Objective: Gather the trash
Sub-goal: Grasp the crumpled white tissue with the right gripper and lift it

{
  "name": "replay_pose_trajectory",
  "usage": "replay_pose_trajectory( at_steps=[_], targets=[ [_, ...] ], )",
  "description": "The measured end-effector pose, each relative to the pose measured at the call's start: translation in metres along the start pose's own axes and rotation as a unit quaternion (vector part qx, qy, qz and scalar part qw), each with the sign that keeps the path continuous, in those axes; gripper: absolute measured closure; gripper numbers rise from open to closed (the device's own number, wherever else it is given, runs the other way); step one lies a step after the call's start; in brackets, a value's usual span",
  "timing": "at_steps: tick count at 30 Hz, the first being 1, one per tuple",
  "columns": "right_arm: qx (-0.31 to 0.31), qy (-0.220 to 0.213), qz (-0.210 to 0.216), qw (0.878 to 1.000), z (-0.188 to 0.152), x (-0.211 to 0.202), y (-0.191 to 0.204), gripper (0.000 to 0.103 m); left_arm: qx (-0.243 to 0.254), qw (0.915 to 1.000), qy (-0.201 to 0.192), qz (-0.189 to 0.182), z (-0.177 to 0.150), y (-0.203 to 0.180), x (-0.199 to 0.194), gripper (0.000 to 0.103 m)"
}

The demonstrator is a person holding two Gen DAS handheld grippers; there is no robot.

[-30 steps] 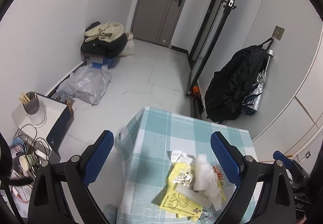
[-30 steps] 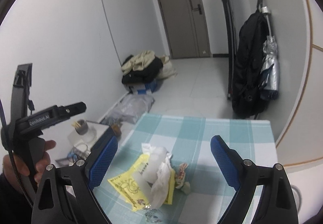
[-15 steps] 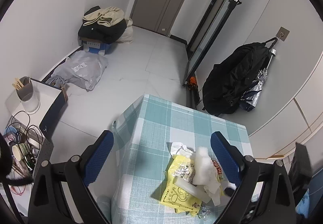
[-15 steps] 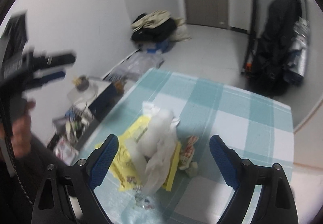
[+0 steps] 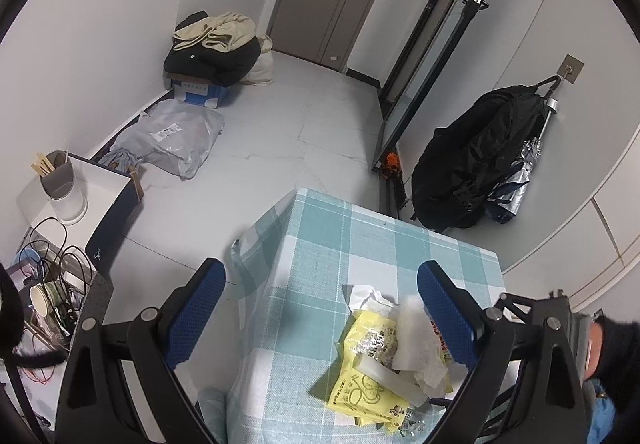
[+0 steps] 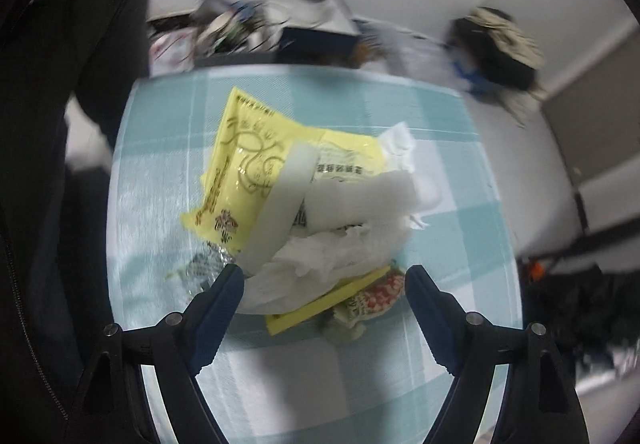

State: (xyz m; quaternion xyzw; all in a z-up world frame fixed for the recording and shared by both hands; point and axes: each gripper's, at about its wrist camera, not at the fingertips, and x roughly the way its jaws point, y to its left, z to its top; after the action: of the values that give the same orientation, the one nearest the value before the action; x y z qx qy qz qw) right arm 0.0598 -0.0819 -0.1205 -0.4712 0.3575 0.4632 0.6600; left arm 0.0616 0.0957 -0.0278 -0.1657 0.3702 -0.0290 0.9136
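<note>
- The trash pile (image 6: pixel 320 203) lies on the checked tablecloth (image 6: pixel 452 163) near my edge of the table: a yellow wrapper (image 6: pixel 248 163) at the bottom, a white foam strip (image 6: pixel 280 199) and crumpled tissue (image 6: pixel 340 256) on top, a red-and-green wrapper (image 6: pixel 372 296) and a clear wrapper (image 6: pixel 200 268) at the sides.
- My right gripper (image 6: pixel 324 280) points steeply down over the pile. Its jaws are closing, with tissue and a yellow edge between the blue pads, which are not yet pressing.
- My left gripper (image 5: pixel 320 284) hangs above the table's far corner, jaws spread wide, gripping nothing.
- Beyond the table: a black backpack (image 5: pixel 472 167) with a folded umbrella (image 5: pixel 516 179) on the wall, and clothes (image 5: pixel 216 43) on the floor.
</note>
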Motion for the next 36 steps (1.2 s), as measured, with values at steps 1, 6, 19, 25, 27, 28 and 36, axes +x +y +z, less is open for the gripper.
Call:
replay_pose_trajectory(
  at_steps=[1,6,19,25,27,28,36],
  targets=[
    [-0.006,0.002,0.008,1.0,0.001,0.001,-0.002,0.021,-0.001,1.0,0.001,0.001,0.001,0.001,0.001,0.008],
    [-0.054,0.022,0.049,0.997,0.01,0.017,-0.007,0.033,-0.006,0.9999,0.009,0.002,0.003,0.002,0.006,0.008],
    [0.0,0.011,0.134,0.991,-0.002,0.024,-0.017,0.07,-0.018,0.9997,0.004,0.013,0.008,0.003,0.011,0.008],
    [0.092,-0.032,0.152,0.984,-0.02,0.004,-0.028,0.081,-0.012,0.9998,0.008,0.015,0.005,0.0,0.011,0.008],
    [0.12,-0.051,0.151,0.98,-0.026,-0.003,-0.029,0.082,-0.013,0.9997,0.008,0.018,0.006,-0.001,0.012,0.008],
    [0.14,-0.062,0.151,0.977,-0.03,-0.008,-0.028,0.082,-0.013,0.9997,0.009,0.019,0.006,-0.002,0.013,0.008],
    [0.291,-0.114,0.124,0.942,-0.062,-0.037,-0.038,0.083,-0.004,0.9995,0.02,0.026,0.002,-0.01,0.021,0.008]
  ],
)
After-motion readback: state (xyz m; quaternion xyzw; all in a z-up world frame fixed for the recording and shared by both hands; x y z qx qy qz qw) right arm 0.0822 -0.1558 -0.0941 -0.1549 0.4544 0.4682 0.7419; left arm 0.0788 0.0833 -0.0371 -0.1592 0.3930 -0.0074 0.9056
